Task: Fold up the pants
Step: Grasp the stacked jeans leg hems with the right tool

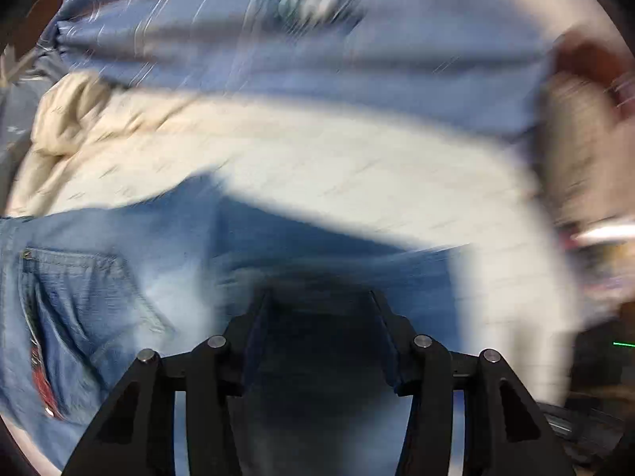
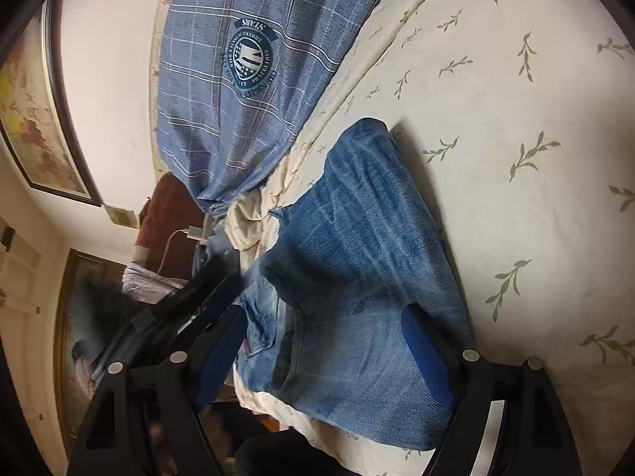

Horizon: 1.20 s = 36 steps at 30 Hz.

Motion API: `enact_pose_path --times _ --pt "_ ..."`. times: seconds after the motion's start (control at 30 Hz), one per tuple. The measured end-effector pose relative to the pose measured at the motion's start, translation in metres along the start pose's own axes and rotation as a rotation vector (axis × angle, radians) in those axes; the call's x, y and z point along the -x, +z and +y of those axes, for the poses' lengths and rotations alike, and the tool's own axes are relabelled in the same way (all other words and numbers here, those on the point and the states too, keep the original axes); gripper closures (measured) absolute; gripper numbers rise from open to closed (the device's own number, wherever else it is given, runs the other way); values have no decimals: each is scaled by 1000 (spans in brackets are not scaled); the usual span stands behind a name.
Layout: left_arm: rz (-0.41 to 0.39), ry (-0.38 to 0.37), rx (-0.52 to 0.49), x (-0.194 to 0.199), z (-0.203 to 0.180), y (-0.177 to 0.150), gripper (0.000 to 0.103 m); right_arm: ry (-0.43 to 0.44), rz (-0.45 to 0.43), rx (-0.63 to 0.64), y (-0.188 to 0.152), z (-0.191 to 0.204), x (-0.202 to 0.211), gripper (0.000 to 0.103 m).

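Note:
Blue denim pants (image 2: 357,246) lie folded on a cream bed sheet with green leaf sprigs (image 2: 516,99). In the left wrist view, which is motion-blurred, the pants (image 1: 119,277) show a back pocket at lower left. My left gripper (image 1: 319,297) hovers just over the denim with its fingers apart and nothing between them. My right gripper (image 2: 329,337) is wide open over the near end of the pants; its blue-padded right finger (image 2: 426,353) rests on the denim, and the left finger (image 2: 222,345) is off the fabric's edge.
A blue checked pillow with a round badge (image 2: 246,63) lies at the head of the bed, also in the left wrist view (image 1: 309,39). A crumpled cream cloth (image 1: 79,127) sits beside it. A framed map (image 2: 35,119) hangs on the wall. A charger cable (image 2: 186,234) lies off the bed edge.

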<state>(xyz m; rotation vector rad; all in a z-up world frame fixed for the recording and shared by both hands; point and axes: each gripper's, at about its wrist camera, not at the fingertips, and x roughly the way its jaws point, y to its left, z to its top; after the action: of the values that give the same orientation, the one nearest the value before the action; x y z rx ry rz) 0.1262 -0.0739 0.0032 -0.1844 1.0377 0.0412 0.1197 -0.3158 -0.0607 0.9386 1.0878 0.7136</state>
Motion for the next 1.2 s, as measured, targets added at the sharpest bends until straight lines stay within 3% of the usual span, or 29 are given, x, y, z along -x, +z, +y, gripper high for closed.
enact_pose_path --times 0.03,0.07,0.17,0.3,0.4,0.5,0.57,0.63,0.73,0.87,1.0,1.07,1.1,1.2 --pt "13 66 -12 -15 2 1 55 3 4 -2 1 0 0 20" --pt "-19 94 -43 -15 -4 2 55 6 8 -4 2 -1 2 20" --pt "-5 188 -127 -18 -21 4 55 2 19 0 2 0 1 20" --pt "14 108 -28 -4 0 1 54 2 16 0 1 -1 2 20" --pt "-82 73 -32 31 10 -17 46 14 16 1 1 -2 4 20" --pt "-145 136 -134 44 7 -45 39 25 15 0 0 -2 8 20" --pt "-34 210 -198 14 10 -61 37 47 -2 2 -1 2 16 20" --pt "-77 185 -179 11 19 -70 30 53 -61 27 2 11 29 20" --pt "-95 161 -167 8 24 -70 29 -14 -149 58 13 21 46 20" --pt "-127 128 -166 8 29 -72 27 -195 -110 127 42 25 25 20" --pt "-150 107 -163 10 31 -75 27 -271 -11 141 72 22 -12 22" --pt "-153 93 -162 14 31 -76 27 -361 45 168 80 21 -31 38" --pt "-153 84 -161 14 33 -76 27 -422 63 162 83 20 -38 68" --pt "-155 68 -157 14 34 -75 27 -453 39 184 80 39 -35 85"
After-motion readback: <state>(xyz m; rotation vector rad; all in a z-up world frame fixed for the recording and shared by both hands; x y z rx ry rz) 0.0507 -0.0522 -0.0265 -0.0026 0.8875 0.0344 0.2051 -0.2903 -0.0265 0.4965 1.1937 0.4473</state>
